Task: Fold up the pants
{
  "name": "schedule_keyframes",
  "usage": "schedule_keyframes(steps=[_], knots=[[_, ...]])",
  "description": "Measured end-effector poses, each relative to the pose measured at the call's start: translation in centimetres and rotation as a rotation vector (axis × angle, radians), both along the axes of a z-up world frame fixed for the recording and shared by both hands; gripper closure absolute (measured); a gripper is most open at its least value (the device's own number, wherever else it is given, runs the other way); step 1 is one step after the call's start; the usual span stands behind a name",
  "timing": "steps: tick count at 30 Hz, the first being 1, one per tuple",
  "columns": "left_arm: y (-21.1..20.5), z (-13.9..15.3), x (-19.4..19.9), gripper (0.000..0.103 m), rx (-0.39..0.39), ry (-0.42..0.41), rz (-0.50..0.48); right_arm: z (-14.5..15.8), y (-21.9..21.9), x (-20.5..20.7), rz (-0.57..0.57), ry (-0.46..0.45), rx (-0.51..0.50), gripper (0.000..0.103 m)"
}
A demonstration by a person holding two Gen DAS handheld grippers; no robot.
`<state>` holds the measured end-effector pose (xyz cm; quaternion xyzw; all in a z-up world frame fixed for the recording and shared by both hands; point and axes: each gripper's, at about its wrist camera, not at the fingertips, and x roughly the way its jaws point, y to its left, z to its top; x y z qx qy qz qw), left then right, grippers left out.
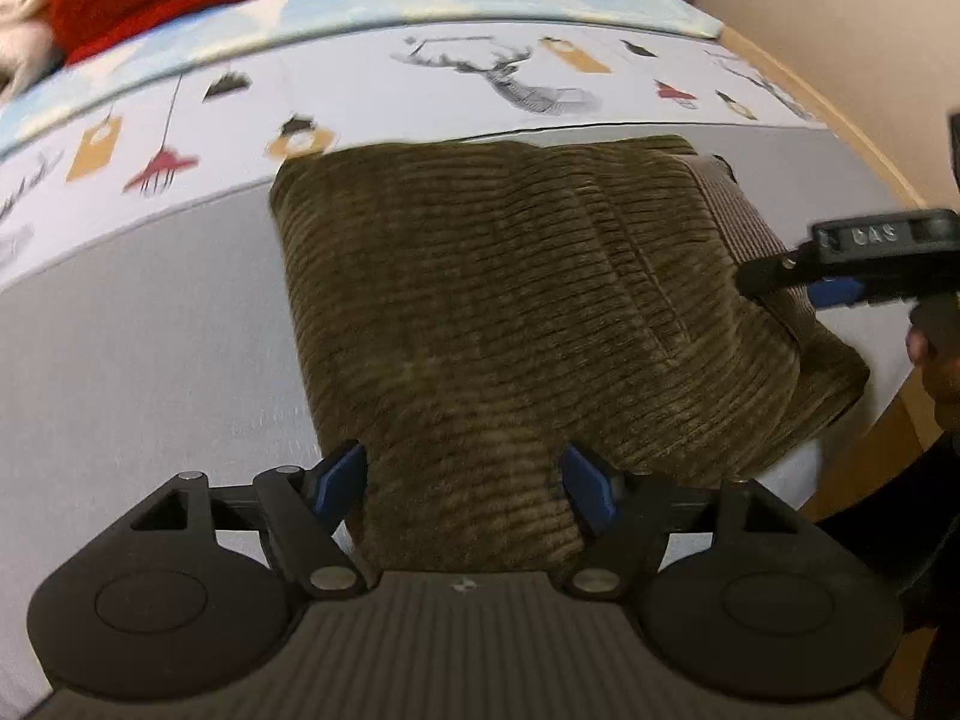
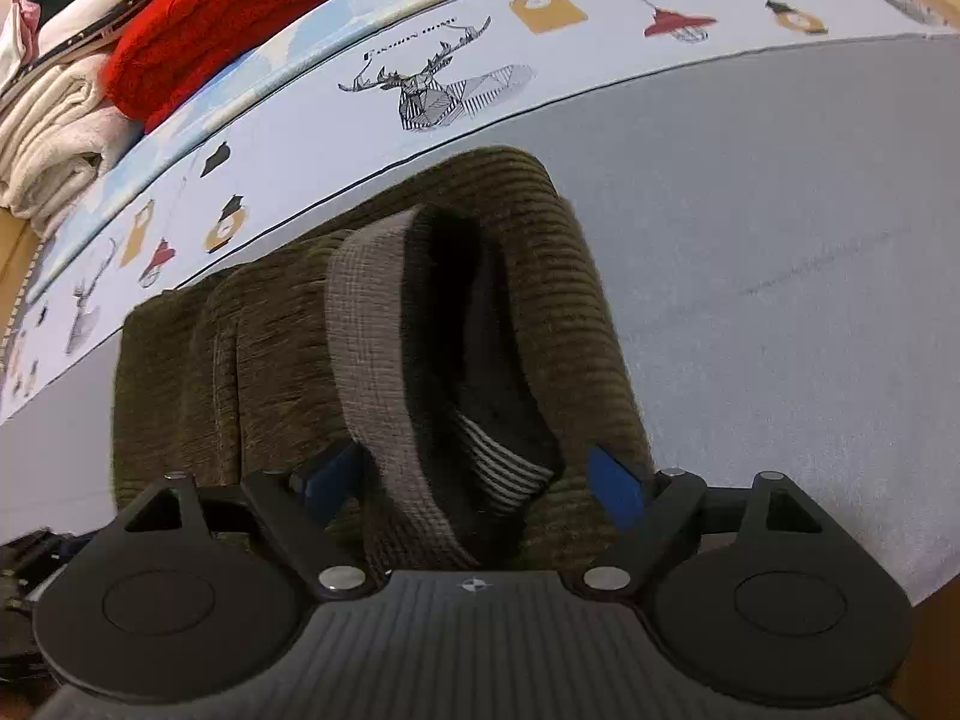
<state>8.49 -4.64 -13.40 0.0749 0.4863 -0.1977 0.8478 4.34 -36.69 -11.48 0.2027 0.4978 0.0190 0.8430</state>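
Olive corduroy pants [image 1: 510, 312], folded into a thick bundle on the grey bedsheet [image 1: 138, 360], grey waistband [image 2: 372, 348] at the right end. Left gripper [image 1: 462, 480] low at the near edge, jaws wide, fabric between, ungripped. Right gripper [image 2: 474, 480] likewise spread wide, straddling the waistband.

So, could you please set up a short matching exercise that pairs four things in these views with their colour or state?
Things:
1. pants
2. sweater
3. waistband
4. left claw

Colour or state:
A. grey, fine check
B. open, straddling fabric
C. olive green corduroy
D. red, folded at the back

Pairs: 1-C, 2-D, 3-A, 4-B
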Motion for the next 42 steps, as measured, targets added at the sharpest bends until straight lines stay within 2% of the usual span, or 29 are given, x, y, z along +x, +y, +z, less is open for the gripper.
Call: schedule_keyframes(steps=[1,3,5,6,7,8,10,14,17,19,21,22,23,26,27,28,30,32,34,35,36,37,38,39,40,42], knots=[[0.0,-0.2,0.0,0.024,0.008,-0.002,-0.007,0.0,0.3,0.1,0.001,-0.005,0.002,0.025],[0.2,-0.3,0.2,0.024,0.001,0.01,0.003,0.0,1.0,-0.1,-0.003,-0.025,-0.026,0.029],[0.2,0.0,-0.1,0.024,-0.005,0.019,0.011,0.6,2.0,-0.4,0.023,-0.064,-0.076,0.049],[0.4,0.0,-0.1,0.024,-0.004,0.021,0.011,0.9,2.5,-0.6,0.037,-0.088,-0.102,0.053],[0.4,0.1,-0.1,0.024,-0.004,0.023,0.012,1.3,2.7,-0.8,0.042,-0.111,-0.133,0.064],[0.3,0.0,0.0,0.024,-0.004,0.025,0.012,1.6,2.8,-0.9,0.042,-0.127,-0.144,0.066],[-0.1,0.0,0.0,0.024,-0.001,0.022,0.012,2.4,2.5,-1.5,0.022,-0.166,-0.139,0.077],[0.2,0.7,-0.3,0.024,-0.023,0.003,0.023,5.6,1.7,-3.7,-0.015,-0.308,-0.088,0.084],[0.3,1.2,-0.5,0.024,-0.057,-0.006,0.026,7.9,1.8,-5.9,0.008,-0.422,-0.141,0.088],[0.1,1.5,-0.6,0.023,-0.07,-0.013,0.018,8.6,1.6,-6.9,0.001,-0.45,-0.174,0.088],[-0.4,1.4,-0.7,0.023,-0.056,-0.014,0.005,8.1,0.8,-7.0,-0.015,-0.413,-0.184,0.088],[-0.6,1.2,-0.7,0.023,-0.042,-0.014,-0.002,7.3,0.4,-6.6,-0.032,-0.362,-0.189,0.09],[-0.9,1.0,-0.7,0.023,-0.021,-0.014,-0.009,6.2,-0.2,-5.9,-0.051,-0.291,-0.198,0.102],[-1.5,0.1,-0.7,0.023,0.051,-0.012,-0.022,2.2,-1.7,-3.8,-0.1,-0.029,-0.256,0.103],[-1.3,0.0,-0.5,0.023,0.049,-0.004,-0.012,1.4,-2.4,-3.4,-0.132,0.017,-0.239,0.103],[-1.1,0.0,-0.4,0.023,0.033,0.006,-0.002,1.4,-3.0,-3.4,-0.163,0.012,-0.206,0.103],[-0.6,0.1,-0.1,0.023,0.013,0.021,0.019,3.5,-3.3,-3.9,-0.184,-0.112,-0.217,0.099],[-0.4,0.3,0.1,0.023,0.005,0.021,0.031,6.5,-2.6,-5.0,-0.164,-0.295,-0.261,0.099],[-0.4,0.7,0.2,0.023,0.007,0.003,0.038,8.2,-1.9,-5.9,-0.097,-0.436,-0.252,0.098],[-0.4,0.9,0.4,0.023,0.006,-0.011,0.048,8.4,-1.0,-5.8,-0.021,-0.467,-0.231,0.096],[-0.3,1.3,0.6,0.027,0.004,-0.029,0.067,8.0,-0.2,-5.4,0.05,-0.45,-0.205,0.09],[-0.1,1.8,0.6,0.042,0.002,-0.064,0.101,7.0,0.3,-4.7,0.11,-0.393,-0.176,0.084],[0.3,2.5,0.7,0.051,0.005,-0.113,0.144,5.3,0.9,-3.7,0.164,-0.28,-0.158,0.084],[0.6,3.2,0.8,0.066,0.0,-0.15,0.166,3.7,1.2,-3.0,0.187,-0.179,-0.165,0.083],[0.9,4.1,1.1,0.077,-0.023,-0.184,0.183,2.4,1.4,-2.8,0.196,-0.126,-0.186,0.083],[1.5,5.6,2.6,0.083,-0.087,-0.194,0.189,2.9,1.7,-2.8,0.217,-0.142,-0.214,0.084]])
